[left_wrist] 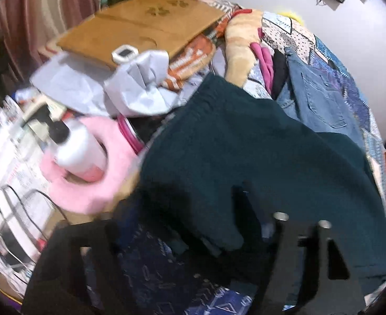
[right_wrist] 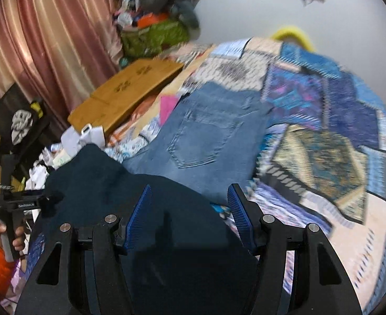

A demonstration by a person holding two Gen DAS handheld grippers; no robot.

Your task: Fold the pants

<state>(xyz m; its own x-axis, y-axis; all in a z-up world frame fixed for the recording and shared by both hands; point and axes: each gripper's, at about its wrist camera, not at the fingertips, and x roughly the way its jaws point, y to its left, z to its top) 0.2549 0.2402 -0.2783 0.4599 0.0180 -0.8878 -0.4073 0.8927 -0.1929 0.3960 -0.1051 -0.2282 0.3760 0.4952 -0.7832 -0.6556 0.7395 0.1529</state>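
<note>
A bed covered by a patchwork quilt [right_wrist: 324,120] carries dark teal pants [right_wrist: 109,183], lying in a rumpled heap at the quilt's near left edge. To the left of the pants, off the quilt, sits a clutter of things: a white pump bottle [left_wrist: 80,152] resting in a pink fluffy ring [left_wrist: 88,183], loose papers and cables. The left tongs [left_wrist: 206,236] are almost wholly buried under the pants, so whether their fingers are closed on cloth cannot be told; in the right wrist view they reach the pants' left edge. Behind the pants on the quilt lie blue jeans [right_wrist: 211,136], their near end tucked under the teal cloth. The right tongs [right_wrist: 190,218] stand wide apart over the pants, blue ribbed pads on either side, holding nothing. The likely trouble is that the right tongs close on a bunched double layer, or catch the jeans beneath, dragging both garments. Any sweep leftward could also knock over the pump bottle.
</note>
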